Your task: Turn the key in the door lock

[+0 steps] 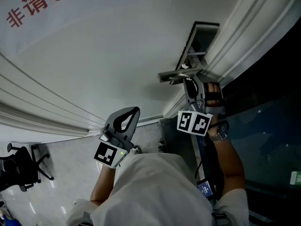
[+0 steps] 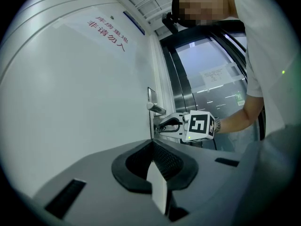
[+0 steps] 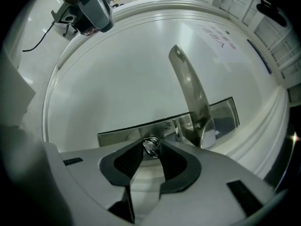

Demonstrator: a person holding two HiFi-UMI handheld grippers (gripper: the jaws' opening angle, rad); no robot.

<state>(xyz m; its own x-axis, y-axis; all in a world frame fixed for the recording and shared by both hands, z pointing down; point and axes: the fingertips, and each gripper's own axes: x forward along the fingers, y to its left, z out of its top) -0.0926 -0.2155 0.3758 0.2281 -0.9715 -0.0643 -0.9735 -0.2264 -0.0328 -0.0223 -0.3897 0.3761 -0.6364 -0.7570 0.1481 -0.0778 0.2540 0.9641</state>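
Note:
A small silver key point(image 3: 151, 147) sticks out of the steel lock plate point(image 3: 136, 132) on the white door, beside the lever handle point(image 3: 190, 93). My right gripper point(image 3: 151, 144) points level at the lock. Its jaws stand apart with the key head between their tips, and I see no firm pinch on it. In the head view the right gripper point(image 1: 190, 83) sits just under the handle point(image 1: 181, 73). My left gripper point(image 1: 133, 110) hangs back to the left of the lock, tips together and nothing in it. From the left gripper view point(image 2: 153, 144) I see the right gripper point(image 2: 163, 125) at the lock.
The white door carries red print point(image 1: 33, 6) and raised mouldings point(image 1: 42, 112). The door frame point(image 1: 254, 27) and a dark glass panel point(image 1: 263, 126) lie to the right. An office chair point(image 1: 19, 166) stands on the tiled floor at the lower left.

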